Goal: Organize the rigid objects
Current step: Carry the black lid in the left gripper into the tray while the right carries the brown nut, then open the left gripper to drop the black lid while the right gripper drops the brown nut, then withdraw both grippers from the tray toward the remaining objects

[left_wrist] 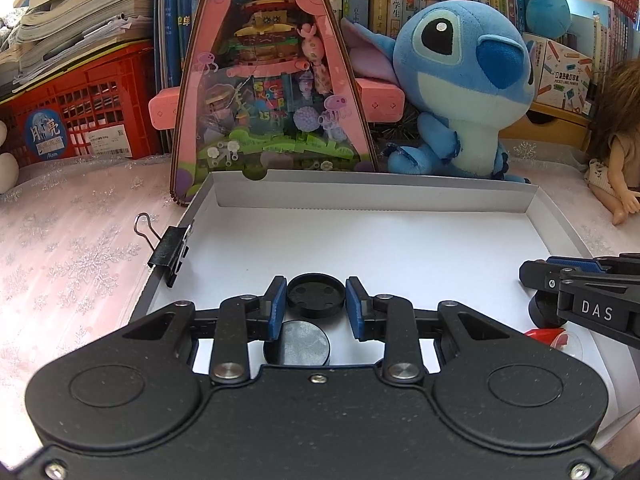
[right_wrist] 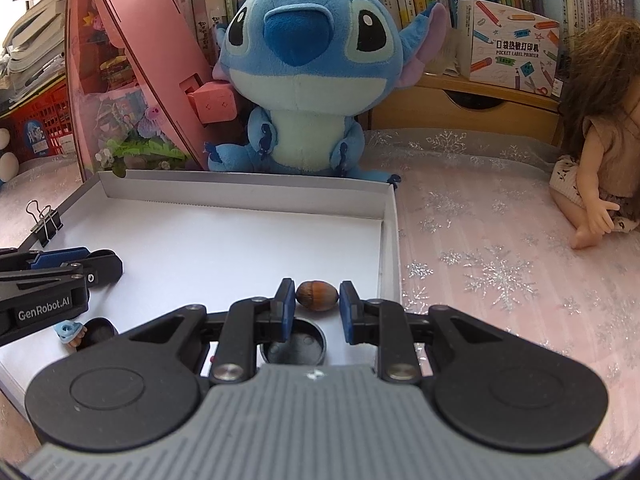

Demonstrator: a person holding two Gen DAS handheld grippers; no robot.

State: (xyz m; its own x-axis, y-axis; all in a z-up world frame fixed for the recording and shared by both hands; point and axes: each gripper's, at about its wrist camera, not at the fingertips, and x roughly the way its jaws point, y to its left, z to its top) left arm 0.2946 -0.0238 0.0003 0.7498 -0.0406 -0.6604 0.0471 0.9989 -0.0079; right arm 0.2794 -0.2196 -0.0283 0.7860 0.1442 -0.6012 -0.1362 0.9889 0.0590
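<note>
Both grippers over white tray [left_wrist: 400, 240]. Left gripper [left_wrist: 316, 300] fingers touch black round cap [left_wrist: 316, 294], apparently gripping. Right gripper [right_wrist: 317, 300] fingers flank acorn [right_wrist: 317, 295] near tray's right wall, contact unclear. Judged step: grasping; next, lift and group.

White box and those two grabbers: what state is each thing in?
White box: open, lidless.
Binder clip: clamped on the box's left wall.
Left gripper: jaws around a black round cap.
Right gripper: jaws around an acorn.
Stitch plush: sitting upright.
</note>
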